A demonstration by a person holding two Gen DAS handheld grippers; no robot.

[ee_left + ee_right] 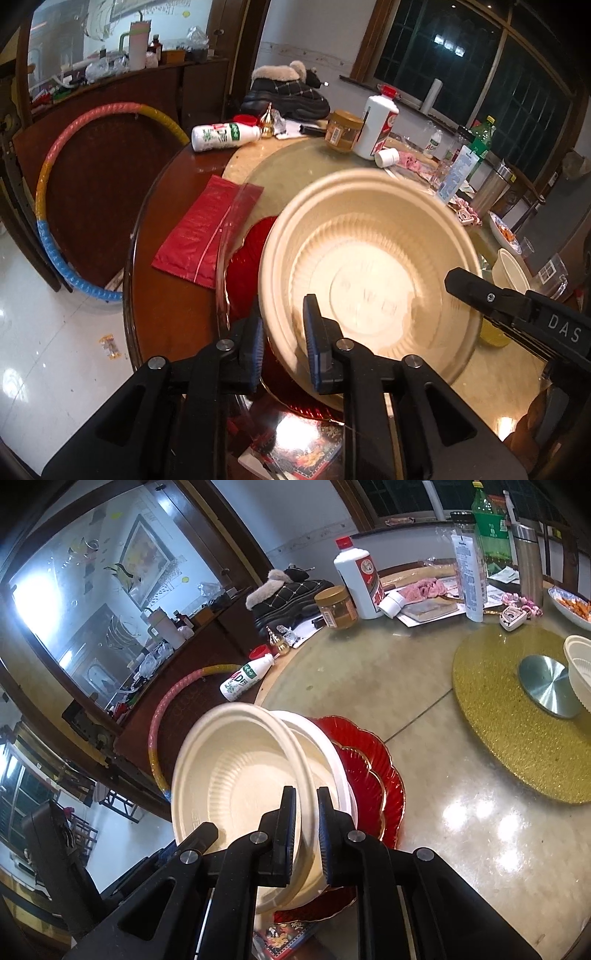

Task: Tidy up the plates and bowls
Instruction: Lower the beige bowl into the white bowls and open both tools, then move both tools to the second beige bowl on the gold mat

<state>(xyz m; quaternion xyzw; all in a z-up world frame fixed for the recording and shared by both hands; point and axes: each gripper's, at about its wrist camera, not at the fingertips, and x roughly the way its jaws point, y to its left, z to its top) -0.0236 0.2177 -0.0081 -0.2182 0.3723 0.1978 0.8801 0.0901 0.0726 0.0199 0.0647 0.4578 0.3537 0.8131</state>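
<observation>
Both grippers pinch one cream bowl's point(369, 280) rim above the red plate point(373, 775): the left gripper point(283, 341) and the right gripper point(307, 836). Only the right wrist view shows a second bowl point(325, 753) nested beneath it, and beyond the red plate a gold mat point(517, 738). The left view alone shows a red bag point(199, 236) beside that plate.
</observation>
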